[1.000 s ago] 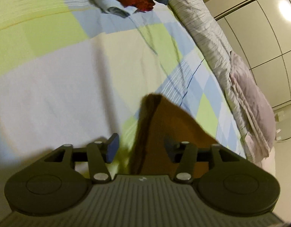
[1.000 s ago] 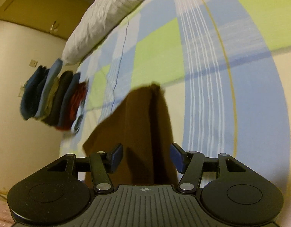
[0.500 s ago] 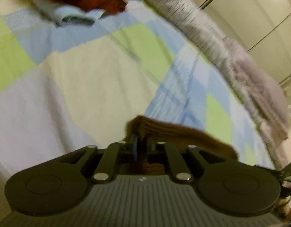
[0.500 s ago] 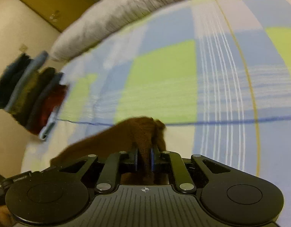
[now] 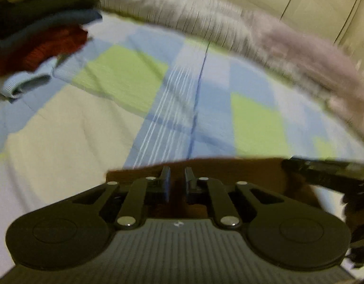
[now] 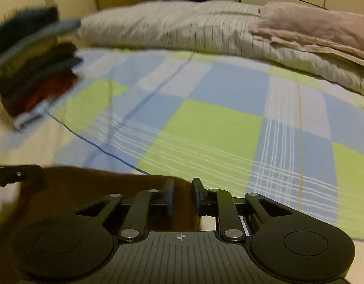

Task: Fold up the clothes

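The bed, spread with a checked sheet of blue, green and cream squares, fills both views, with a grey striped quilt rolled along its far edge at the top of the frame. A stack of folded clothes in dark blue, black and red sits at the upper left.

The brown knitted garment lies low across the bottom of each frame, drawn out between the two tools. A second ago both claws stood spread over it; half a second ago they had closed. Now the left claw pinches the garment's top edge, and the right claw pinches its right end, though blur makes that grip less sure. The camera angles have swung level with the bed, so the garment is probably being lifted by two points, ready to be carried over into a fold.
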{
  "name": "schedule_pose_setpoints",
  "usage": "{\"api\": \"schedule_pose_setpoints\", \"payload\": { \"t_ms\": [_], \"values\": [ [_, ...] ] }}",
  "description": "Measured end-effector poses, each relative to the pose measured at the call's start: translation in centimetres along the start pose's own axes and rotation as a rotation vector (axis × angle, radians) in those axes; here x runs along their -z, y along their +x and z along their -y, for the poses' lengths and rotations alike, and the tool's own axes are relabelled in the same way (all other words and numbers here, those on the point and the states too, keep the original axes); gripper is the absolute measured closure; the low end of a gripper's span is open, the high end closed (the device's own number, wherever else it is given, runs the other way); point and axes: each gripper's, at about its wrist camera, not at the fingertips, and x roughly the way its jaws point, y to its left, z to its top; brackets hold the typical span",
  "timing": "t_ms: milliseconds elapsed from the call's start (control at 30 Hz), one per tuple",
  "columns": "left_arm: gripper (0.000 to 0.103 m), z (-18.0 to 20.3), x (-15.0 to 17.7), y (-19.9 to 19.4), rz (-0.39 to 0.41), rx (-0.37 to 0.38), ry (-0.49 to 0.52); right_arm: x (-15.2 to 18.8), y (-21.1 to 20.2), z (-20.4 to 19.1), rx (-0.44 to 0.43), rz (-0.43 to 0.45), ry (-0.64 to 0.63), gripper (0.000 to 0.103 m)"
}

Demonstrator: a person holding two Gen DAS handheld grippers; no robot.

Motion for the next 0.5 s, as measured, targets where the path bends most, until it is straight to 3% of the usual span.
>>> {"api": "schedule_pose_setpoints", "payload": {
  "t_ms": [67, 133, 300, 500],
  "values": [
    [0.097, 0.0, 0.5, 1.9, -0.017, -0.031, 0.033, 0.7, 1.6, 0.9, -0.016, -0.010, 0.022, 0.084],
    [0.097, 0.1, 0.5, 0.6, -0.016, -0.030, 0.020, 0.7, 1.2, 2.1, -0.054, -0.018, 0.065, 0.083],
    [0.098, 0.2, 0.7, -2.7, -0.013, -0.026, -0.012, 0.8, -5.1, 4.3, -0.089, 0.024, 0.206, 0.084],
    [0.098, 3.0, 3.9, -8.7, -0.011, -0.018, 0.006, 4.5, -12.6, 0.7, -0.127, -0.007, 0.094, 0.084]
  ]
}}
